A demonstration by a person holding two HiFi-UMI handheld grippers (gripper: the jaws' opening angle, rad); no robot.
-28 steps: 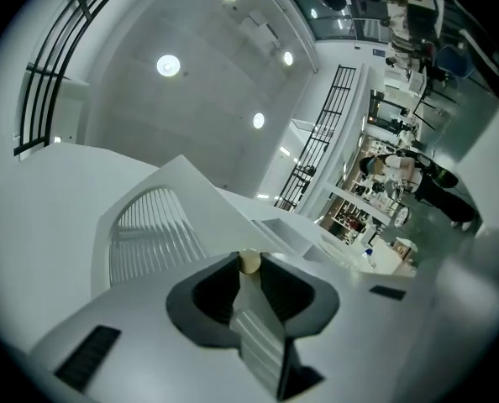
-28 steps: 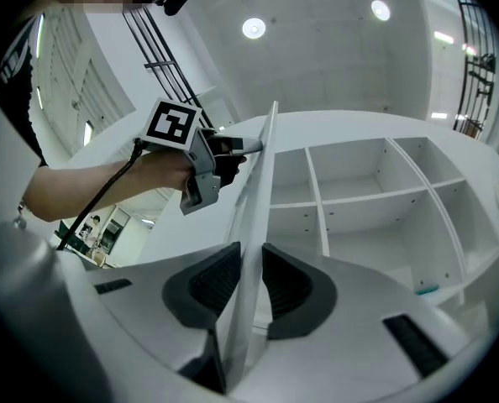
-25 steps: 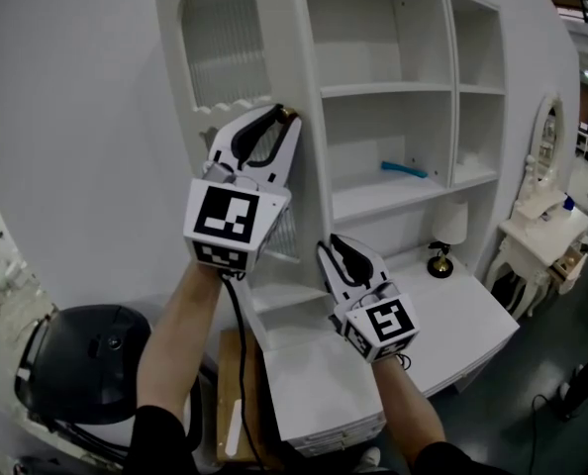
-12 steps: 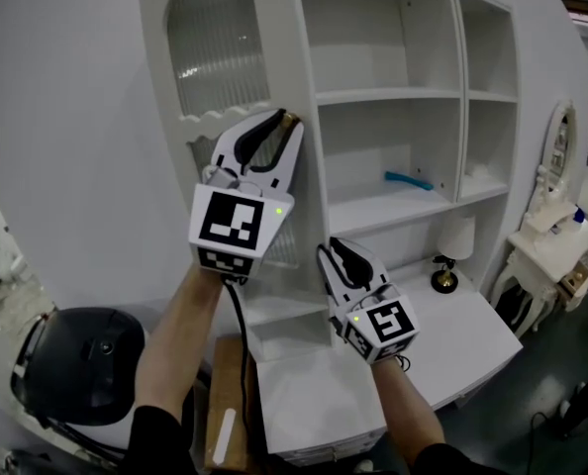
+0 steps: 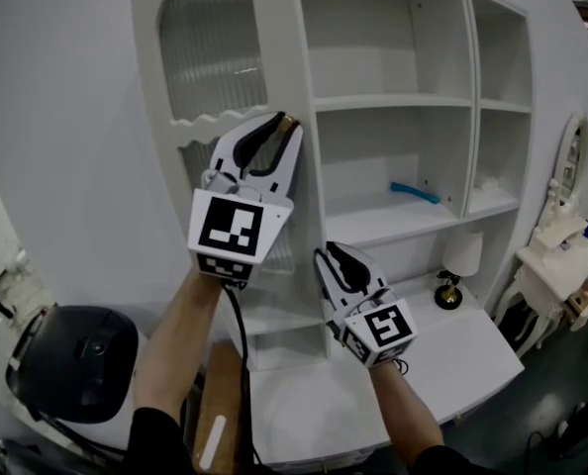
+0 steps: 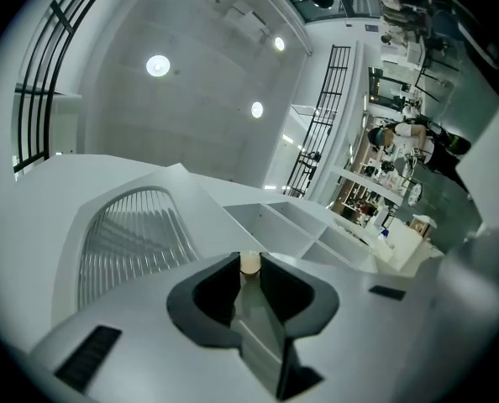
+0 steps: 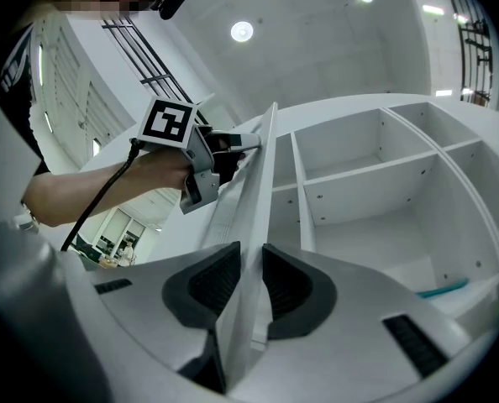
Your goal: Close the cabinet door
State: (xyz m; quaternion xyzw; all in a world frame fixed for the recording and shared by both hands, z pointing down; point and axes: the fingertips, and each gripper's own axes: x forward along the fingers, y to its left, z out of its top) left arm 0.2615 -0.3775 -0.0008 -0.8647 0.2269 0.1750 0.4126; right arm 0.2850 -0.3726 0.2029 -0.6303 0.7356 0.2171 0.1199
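Observation:
The white cabinet door (image 5: 215, 77), with an arched ribbed-glass pane, stands partly open at the left of the open shelves (image 5: 393, 97). My left gripper (image 5: 277, 127) is shut on the door's free edge at its small brass knob (image 5: 290, 122); in the left gripper view the knob (image 6: 249, 262) sits between the pads of that gripper (image 6: 249, 269). Lower down, my right gripper (image 5: 332, 261) is shut on the same edge; the right gripper view shows the door's edge (image 7: 256, 217) running up between that gripper's (image 7: 251, 277) dark pads.
A blue object (image 5: 416, 192) lies on a middle shelf. A small lamp (image 5: 452, 265) stands on the white desk top (image 5: 472, 344). A black round object (image 5: 71, 359) sits at the lower left, a small white dressing table (image 5: 561, 255) at the right.
The door has swung with both grippers on its edge, so its glass face shows wider. The shelves and lamp have drifted right in the head view.

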